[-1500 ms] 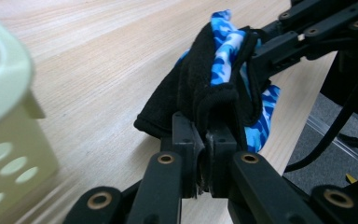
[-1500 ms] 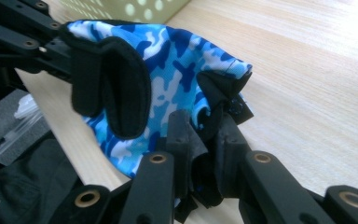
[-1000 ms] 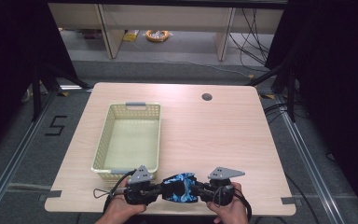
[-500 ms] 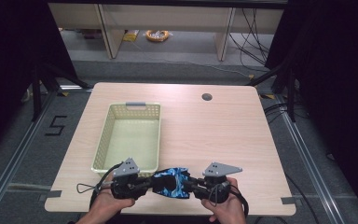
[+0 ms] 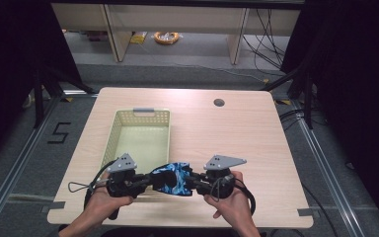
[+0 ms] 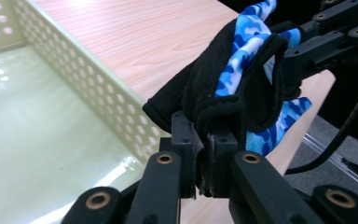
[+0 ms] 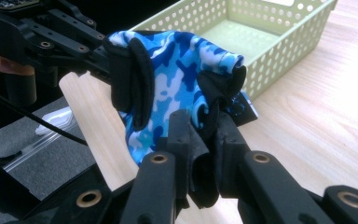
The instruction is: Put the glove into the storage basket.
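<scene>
Up near the table's (image 5: 256, 148) near edge, beside the perforated pale-green plastic basket (image 5: 139, 129), both the left gripper (image 5: 145, 180) and right gripper (image 5: 192, 182) pinch a blue camouflage fabric glove (image 5: 172, 178); open tabletop lies right.

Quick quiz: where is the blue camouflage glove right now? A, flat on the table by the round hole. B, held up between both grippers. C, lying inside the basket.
B: the left gripper and right gripper each clamp an edge of the glove, beside the basket.
</scene>
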{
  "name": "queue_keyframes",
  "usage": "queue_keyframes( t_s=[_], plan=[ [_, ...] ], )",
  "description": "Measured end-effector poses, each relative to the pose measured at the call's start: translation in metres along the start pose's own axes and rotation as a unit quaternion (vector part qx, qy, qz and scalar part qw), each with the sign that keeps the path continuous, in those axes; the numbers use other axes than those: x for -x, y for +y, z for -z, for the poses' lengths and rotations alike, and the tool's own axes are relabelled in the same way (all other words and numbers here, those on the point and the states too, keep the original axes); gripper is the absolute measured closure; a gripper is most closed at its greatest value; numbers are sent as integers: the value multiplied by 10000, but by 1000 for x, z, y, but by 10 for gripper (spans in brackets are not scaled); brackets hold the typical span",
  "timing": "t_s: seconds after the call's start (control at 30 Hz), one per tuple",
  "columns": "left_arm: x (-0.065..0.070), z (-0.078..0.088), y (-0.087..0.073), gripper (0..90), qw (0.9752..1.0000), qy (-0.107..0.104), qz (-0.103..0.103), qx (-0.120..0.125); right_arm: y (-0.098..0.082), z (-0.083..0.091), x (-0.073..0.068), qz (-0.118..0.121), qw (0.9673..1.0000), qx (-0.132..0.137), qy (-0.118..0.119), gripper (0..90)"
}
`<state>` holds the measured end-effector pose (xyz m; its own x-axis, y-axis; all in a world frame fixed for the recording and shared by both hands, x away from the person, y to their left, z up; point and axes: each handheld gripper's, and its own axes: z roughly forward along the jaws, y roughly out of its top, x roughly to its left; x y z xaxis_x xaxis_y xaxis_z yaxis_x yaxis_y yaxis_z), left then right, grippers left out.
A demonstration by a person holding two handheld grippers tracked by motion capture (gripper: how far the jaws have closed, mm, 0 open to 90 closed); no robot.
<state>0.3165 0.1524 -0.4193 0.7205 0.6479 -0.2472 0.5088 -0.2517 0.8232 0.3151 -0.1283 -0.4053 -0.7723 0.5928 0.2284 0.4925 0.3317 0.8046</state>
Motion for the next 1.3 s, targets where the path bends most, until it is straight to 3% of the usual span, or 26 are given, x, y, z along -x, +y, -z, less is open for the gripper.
queue_keyframes(
  t_s=[0.1, 0.13, 0.17, 0.2, 0.23, 0.27, 0.3, 0.37, 0.43, 0.6, 0.63, 0.67, 0.7, 0.93, 1.3],
  plan=[
    [-6, 4, 3, 840, 9999, 67, 78, 23, 11, -6, 0, 52, 10000, 37, 33, 799],
    [-8, 6, 5, 840, 9999, 61, 97, 31, 14, -6, -2, -45, 10000, -33, 66, 798],
    [-8, 6, 5, 839, 9999, 61, 97, 31, 18, -8, 1, 195, 9998, 35, 81, 798],
    [-10, 10, 8, 839, 9999, 101, 70, 32, 21, -8, 0, 64, 9999, 8, 109, 798],
    [-11, 12, 8, 839, 9999, 120, 29, 27, 24, -9, -1, 122, 9999, 26, 85, 798],
    [-12, 13, 9, 839, 9999, 133, 61, 76, 27, -9, -3, 33, 9999, -35, 109, 798],
    [-14, 15, 11, 839, 9998, 154, 79, 73, 29, -11, -1, 239, 9997, 22, 14, 798],
    [-16, 17, 12, 838, 9998, 192, 85, 55, 36, -15, -2, 304, 9995, -15, 101, 798],
    [-23, 23, 13, 838, 9996, 236, 112, 58, 41, -18, -5, 203, 9997, -86, 74, 798],
    [-31, 29, 12, 837, 9992, 360, 149, 65, 50, -30, -6, 203, 9996, -154, 155, 798],
    [-35, 32, 12, 837, 9988, 437, 192, 74, 53, -36, -7, 239, 9994, -161, 175, 798],
    [-39, 34, 12, 837, 9989, 408, 215, 36, 55, -39, -6, 421, 9989, -123, 178, 798],
    [-40, 35, 11, 837, 9985, 476, 246, 67, 56, -42, -9, 207, 9993, -217, 236, 798],
    [-50, 40, 11, 836, 9982, 531, 277, -17, 65, -57, -9, 291, 9988, -246, 305, 798],
    [-71, 44, 9, 835, 9967, 636, 489, -159, 74, -80, -8, 199, 9985, -427, 279, 797]
  ],
)
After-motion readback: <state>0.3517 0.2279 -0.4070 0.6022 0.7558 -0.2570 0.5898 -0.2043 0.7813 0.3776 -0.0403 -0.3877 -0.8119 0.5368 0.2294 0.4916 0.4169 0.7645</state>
